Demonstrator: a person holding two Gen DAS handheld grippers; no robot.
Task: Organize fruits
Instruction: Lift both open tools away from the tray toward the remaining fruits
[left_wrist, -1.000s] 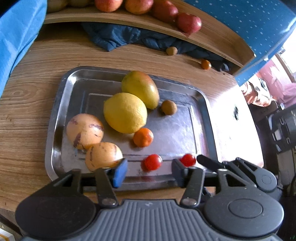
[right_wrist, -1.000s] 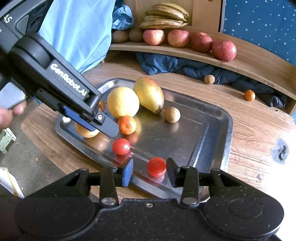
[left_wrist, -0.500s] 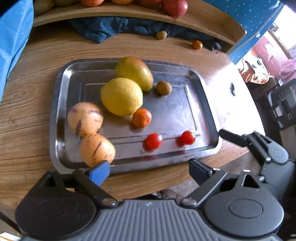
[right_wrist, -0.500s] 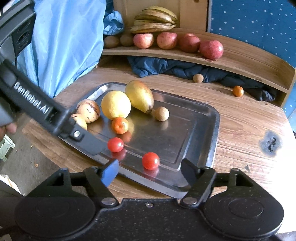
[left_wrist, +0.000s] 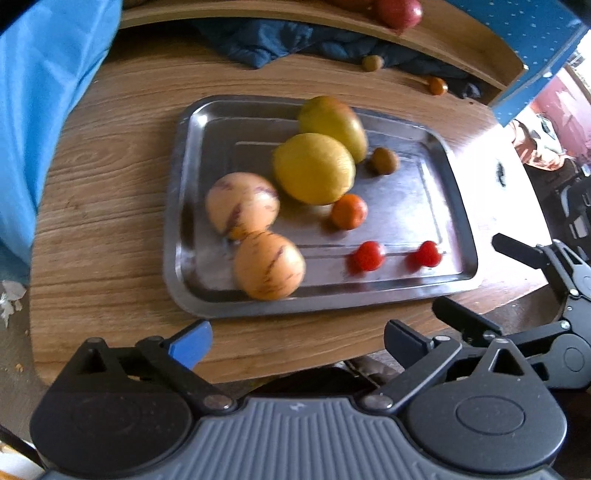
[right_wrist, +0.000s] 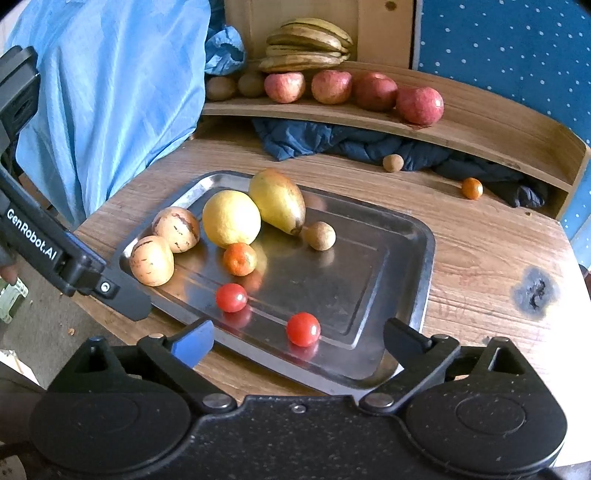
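Note:
A steel tray on the wooden table holds two striped tan melons, a yellow lemon, a mango, a small brown fruit, a small orange and two cherry tomatoes. My left gripper is open and empty, near the table's front edge. My right gripper is open and empty, just in front of the tray's near rim. The left gripper's finger shows at the left of the right wrist view.
A curved wooden shelf at the back holds several red apples, bananas and kiwis. A dark blue cloth, a brown fruit and a small orange lie below it. Blue fabric hangs at left.
Both grippers opened wide and drew back from the tray, each leaving a cherry tomato near the tray's front rim. The left view has swung left.

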